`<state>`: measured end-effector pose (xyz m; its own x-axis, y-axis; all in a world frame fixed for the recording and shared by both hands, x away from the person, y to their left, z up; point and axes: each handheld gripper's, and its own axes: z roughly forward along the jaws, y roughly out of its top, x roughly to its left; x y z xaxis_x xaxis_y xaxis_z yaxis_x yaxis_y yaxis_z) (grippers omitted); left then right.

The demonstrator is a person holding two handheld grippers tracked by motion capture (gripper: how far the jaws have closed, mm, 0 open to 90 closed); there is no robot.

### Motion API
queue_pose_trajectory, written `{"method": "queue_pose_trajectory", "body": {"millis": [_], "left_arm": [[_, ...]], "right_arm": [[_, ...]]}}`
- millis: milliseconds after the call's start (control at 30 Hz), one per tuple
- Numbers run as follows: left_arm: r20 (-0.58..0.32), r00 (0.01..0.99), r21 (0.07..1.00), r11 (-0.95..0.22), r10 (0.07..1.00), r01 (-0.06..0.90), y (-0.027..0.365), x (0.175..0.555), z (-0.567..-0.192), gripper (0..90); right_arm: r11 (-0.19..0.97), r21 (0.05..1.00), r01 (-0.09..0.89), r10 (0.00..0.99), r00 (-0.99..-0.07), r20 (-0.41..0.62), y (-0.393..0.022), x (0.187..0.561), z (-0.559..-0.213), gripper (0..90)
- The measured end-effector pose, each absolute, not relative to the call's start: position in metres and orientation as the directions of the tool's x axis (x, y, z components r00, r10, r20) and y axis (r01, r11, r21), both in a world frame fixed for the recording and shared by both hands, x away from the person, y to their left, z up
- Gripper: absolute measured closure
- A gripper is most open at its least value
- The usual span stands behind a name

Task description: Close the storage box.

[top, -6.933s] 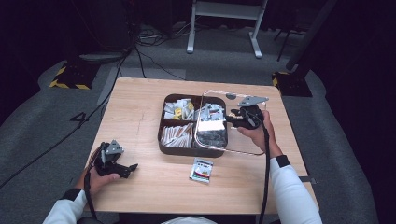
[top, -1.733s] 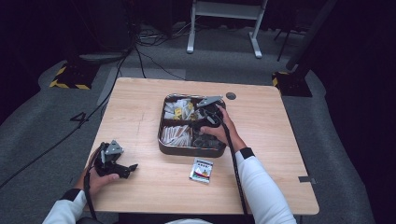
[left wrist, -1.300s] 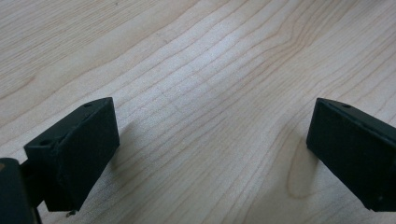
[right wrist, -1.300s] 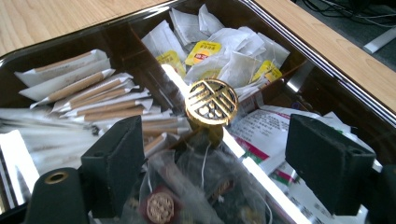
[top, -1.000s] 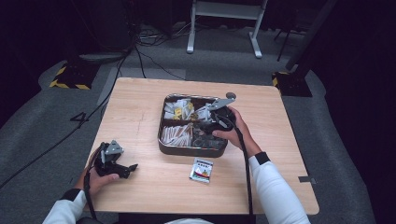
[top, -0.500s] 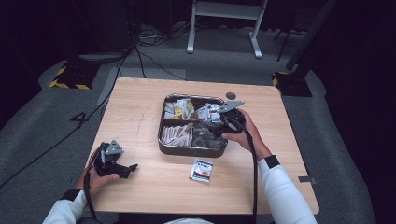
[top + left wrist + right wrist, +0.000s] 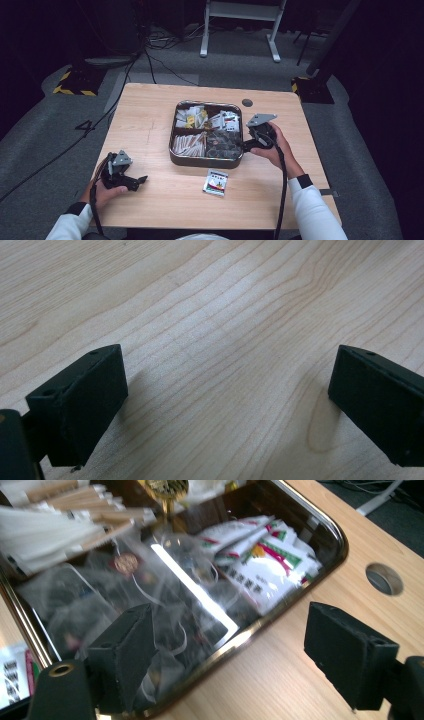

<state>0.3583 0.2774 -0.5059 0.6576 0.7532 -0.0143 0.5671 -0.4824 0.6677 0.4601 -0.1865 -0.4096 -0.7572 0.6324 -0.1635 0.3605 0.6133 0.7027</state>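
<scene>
A dark metal tray (image 7: pixel 173 157) with several compartments sits mid-table, holding paper-wrapped sticks (image 7: pixel 189 143), red-and-white sachets (image 7: pixel 226 121) and dark packets. A clear lid (image 7: pixel 195 595) seems to lie over it, showing a streak of glare. My right gripper (image 7: pixel 246 145) is at the tray's right edge, open and empty. In the right gripper view (image 7: pixel 240 655) one jaw hangs over the tray rim (image 7: pixel 320 517) and the other over bare wood. My left gripper (image 7: pixel 136 180) rests near the front left, open over bare tabletop (image 7: pixel 225 380).
One loose sachet (image 7: pixel 216 181) lies on the wood just in front of the tray. A round cable hole (image 7: pixel 247 102) is in the table behind the right gripper. Cables and a white stand are on the floor beyond the table.
The right gripper, which earlier held the clear lid to the right of the tray, moved over the tray and has drawn back to its right edge, open. The left gripper stayed put.
</scene>
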Motion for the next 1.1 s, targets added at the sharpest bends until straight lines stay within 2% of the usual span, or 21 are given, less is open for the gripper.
{"method": "queue_pose_trajectory", "body": {"millis": [700,1100], "left_arm": [[-0.015,0.658,0.668,-0.482,0.753,0.567,0.277,0.358,-0.506,2.7],[-0.014,0.658,0.668,-0.482,0.753,0.567,0.277,0.358,-0.506,2.7]], "right_arm": [[0.656,0.648,0.387,0.644,-0.734,-0.214,-0.231,0.432,-0.43,19.8],[0.656,0.616,0.436,0.661,-0.726,-0.189,-0.257,0.416,-0.452,19.6]]}}
